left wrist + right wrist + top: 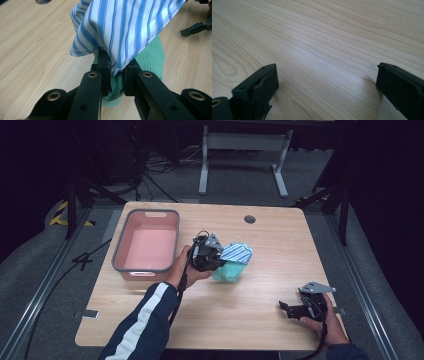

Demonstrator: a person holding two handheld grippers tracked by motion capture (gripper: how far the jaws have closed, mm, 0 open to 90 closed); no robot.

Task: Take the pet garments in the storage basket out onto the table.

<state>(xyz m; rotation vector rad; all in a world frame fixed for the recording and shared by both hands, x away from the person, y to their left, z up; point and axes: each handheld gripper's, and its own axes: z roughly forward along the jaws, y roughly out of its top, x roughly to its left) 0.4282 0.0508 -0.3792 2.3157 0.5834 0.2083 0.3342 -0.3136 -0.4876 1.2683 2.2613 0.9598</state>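
Blue-and-white striped cloth (130, 27), draped on top of green waffle-textured cloth (150, 60), both bunched near table middle, just right of pink bin. Pinched together, probably both layers, between black jaws.

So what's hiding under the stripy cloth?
A green cloth lies under the striped cloth, which drapes over it. The left gripper pinches both. The striped cloth covers the green cloth's top, so anything else underneath stays hidden.
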